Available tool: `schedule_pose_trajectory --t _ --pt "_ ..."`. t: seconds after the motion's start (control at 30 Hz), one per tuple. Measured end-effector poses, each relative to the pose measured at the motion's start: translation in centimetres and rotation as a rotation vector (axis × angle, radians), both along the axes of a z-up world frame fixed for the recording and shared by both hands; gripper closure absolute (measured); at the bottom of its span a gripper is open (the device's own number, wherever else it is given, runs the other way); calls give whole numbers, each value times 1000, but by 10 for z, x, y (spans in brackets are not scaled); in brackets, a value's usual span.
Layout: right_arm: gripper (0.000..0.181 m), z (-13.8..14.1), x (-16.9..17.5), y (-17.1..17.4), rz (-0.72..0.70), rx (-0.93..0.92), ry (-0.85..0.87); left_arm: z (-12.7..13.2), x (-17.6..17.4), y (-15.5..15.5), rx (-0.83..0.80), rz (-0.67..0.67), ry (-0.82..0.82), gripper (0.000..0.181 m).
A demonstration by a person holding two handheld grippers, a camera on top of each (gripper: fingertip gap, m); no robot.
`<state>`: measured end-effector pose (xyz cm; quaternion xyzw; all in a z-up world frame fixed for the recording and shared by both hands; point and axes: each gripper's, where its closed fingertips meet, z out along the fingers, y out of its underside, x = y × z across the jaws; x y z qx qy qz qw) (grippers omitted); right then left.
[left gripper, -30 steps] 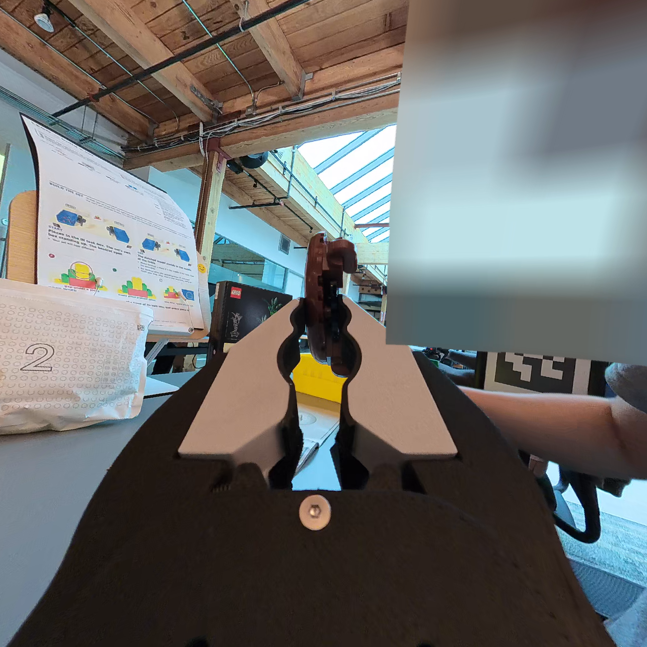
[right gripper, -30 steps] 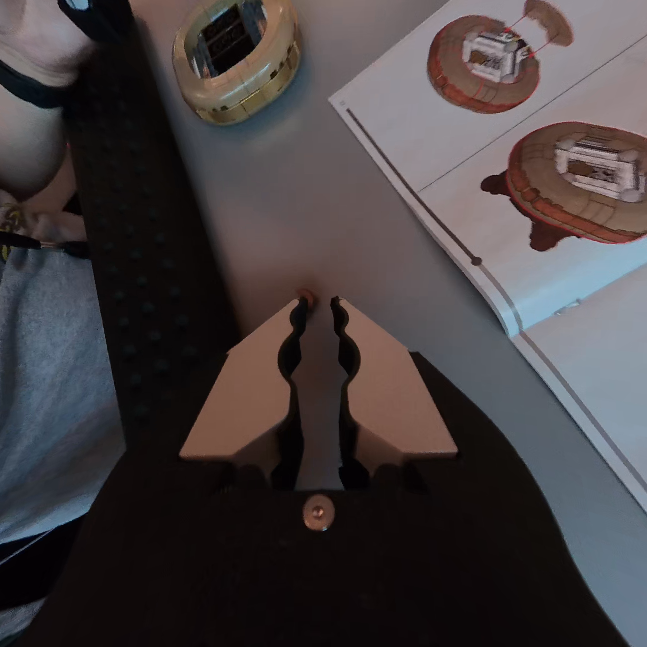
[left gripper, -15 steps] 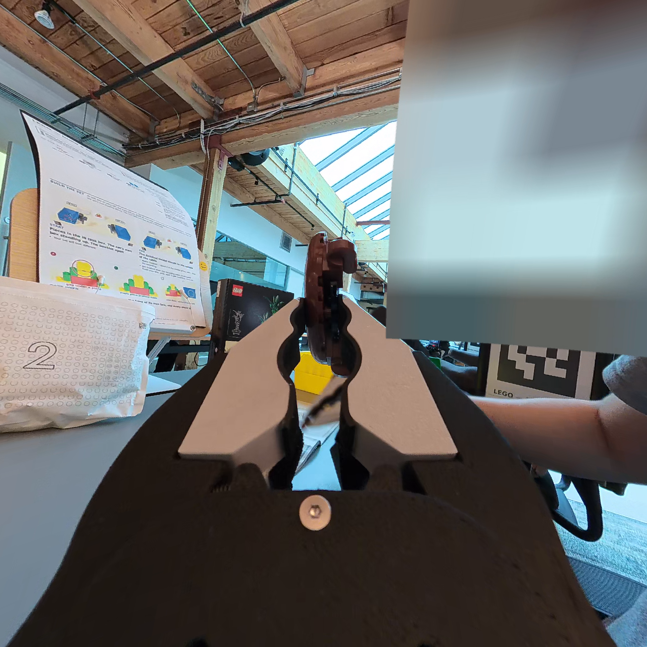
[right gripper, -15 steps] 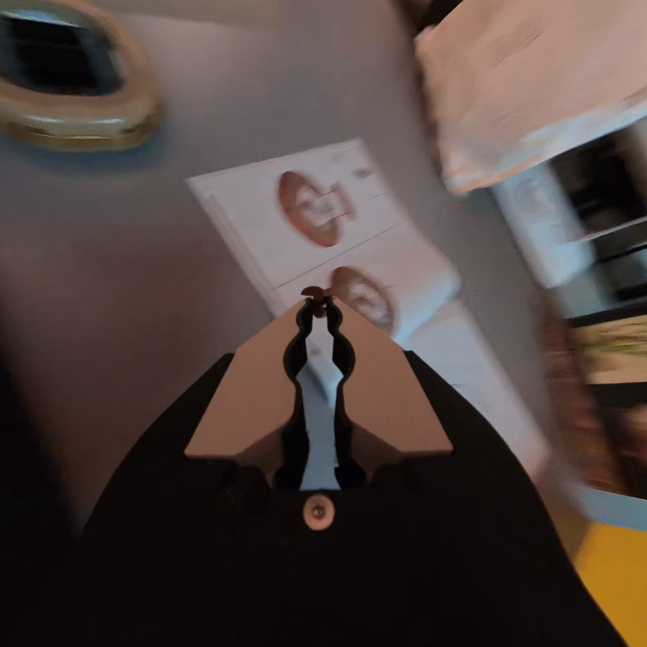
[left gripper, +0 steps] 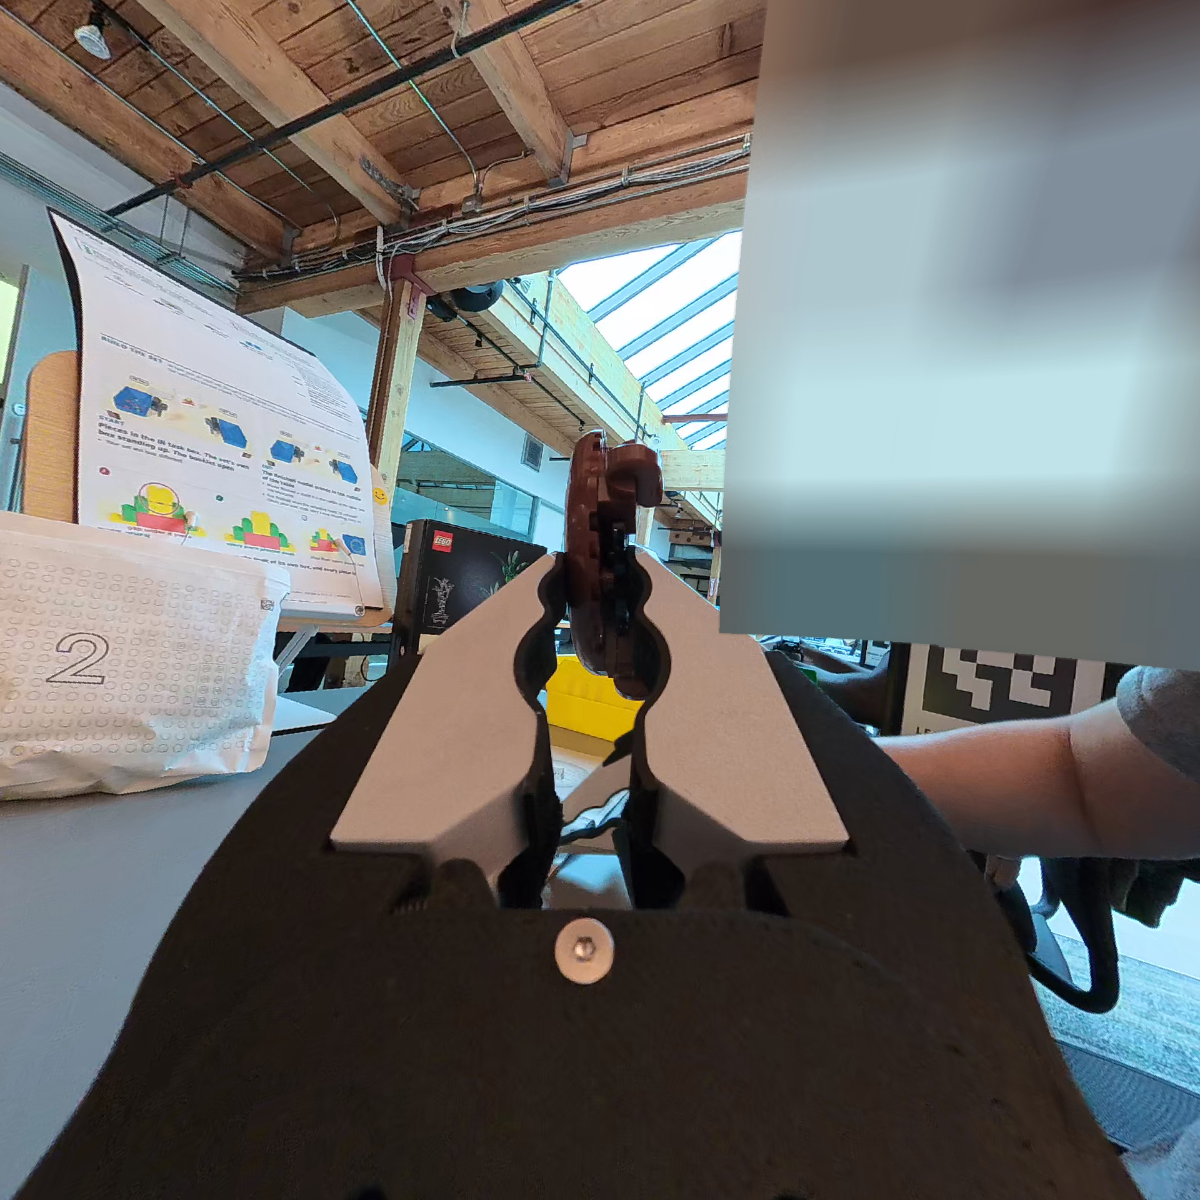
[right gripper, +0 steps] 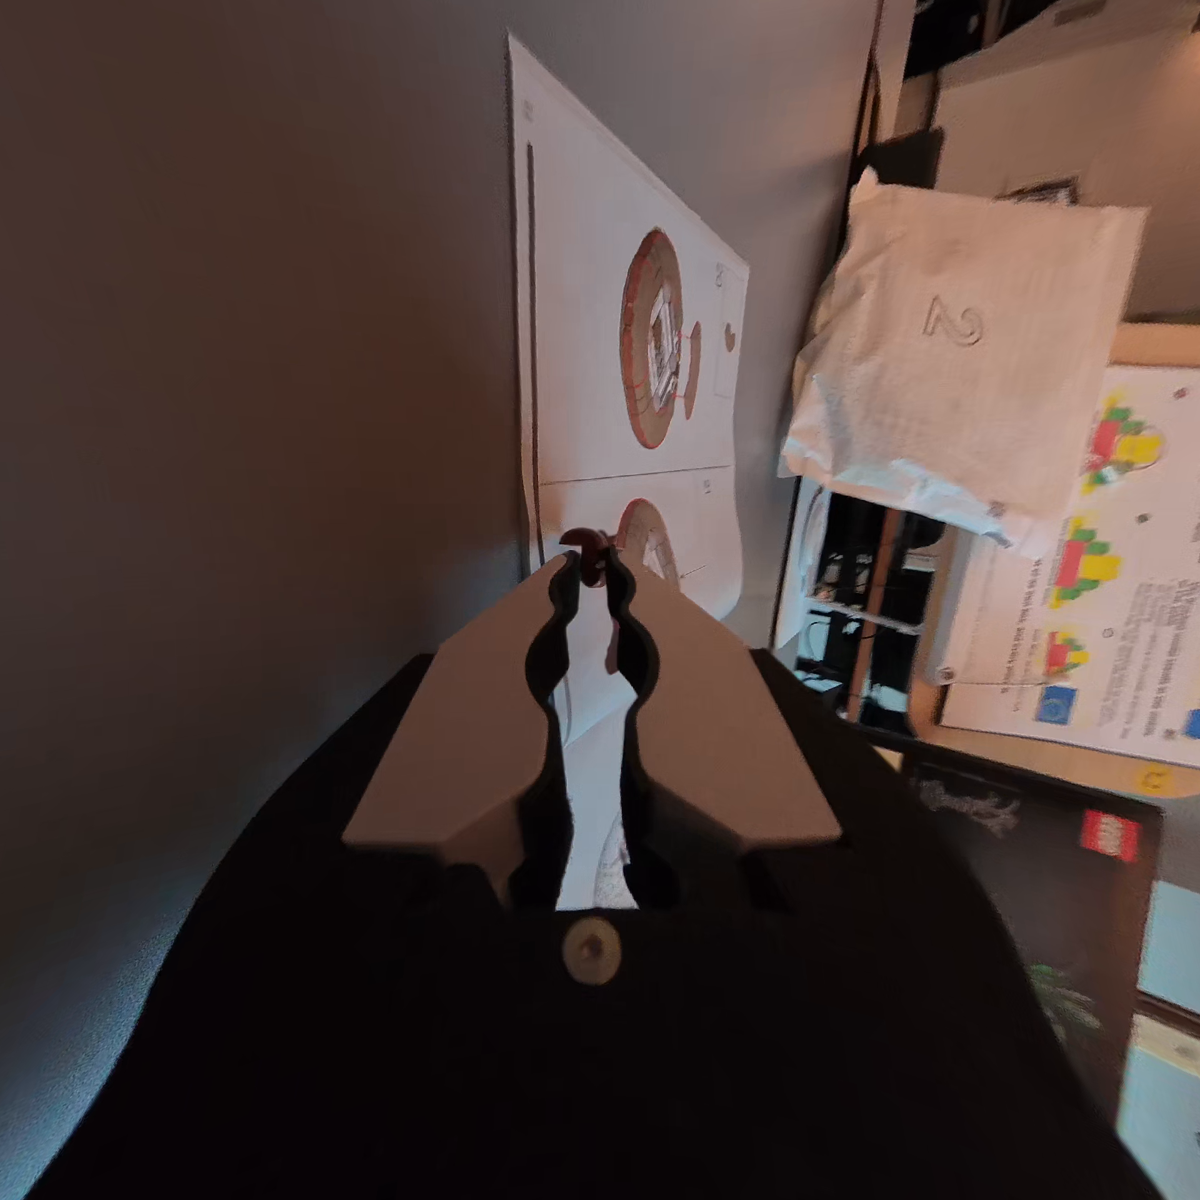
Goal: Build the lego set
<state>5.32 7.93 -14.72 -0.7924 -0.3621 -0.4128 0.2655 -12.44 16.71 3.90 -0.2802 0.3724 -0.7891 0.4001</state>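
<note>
My left gripper (left gripper: 597, 565) is shut on a dark brown round lego assembly (left gripper: 600, 552), held edge-on and raised above the grey table (left gripper: 97, 909). A curved brown foot piece (left gripper: 636, 471) sticks out at its top right. My right gripper (right gripper: 589, 562) is shut on a small dark red-brown curved lego piece (right gripper: 587, 552), lifted off the table (right gripper: 260, 454) and rolled sideways. The open instruction booklet (right gripper: 584, 325) lies beyond it, showing round brown build steps.
A white numbered parts bag (left gripper: 130, 662) (right gripper: 961, 363) lies on the table. A propped instruction sheet (left gripper: 214, 454) (right gripper: 1091, 584) and a black lego box (left gripper: 467, 578) (right gripper: 1039, 876) stand behind. A yellow bin (left gripper: 584, 704) sits past the left fingers. A person's forearm (left gripper: 1013, 773) is at right. Spacing between my two grippers at the tips: around 25 cm.
My right gripper closed on the small brown piece on the table, lifted it and swung round and rolled, so the tan ring left view. My left gripper has stayed nearly still.
</note>
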Motion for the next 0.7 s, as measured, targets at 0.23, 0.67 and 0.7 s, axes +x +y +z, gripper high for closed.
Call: schedule_pose_trajectory --t 0.23,0.67,0.7 --pt "175 3 -54 13 216 49 -56 0 0 2 -6 5 -2 166" --pt "176 -11 -70 1 330 26 -16 -1 2 2 -4 8 8 166" --pt "176 -11 -70 -1 322 23 2 -1 2 2 -3 8 8 166"
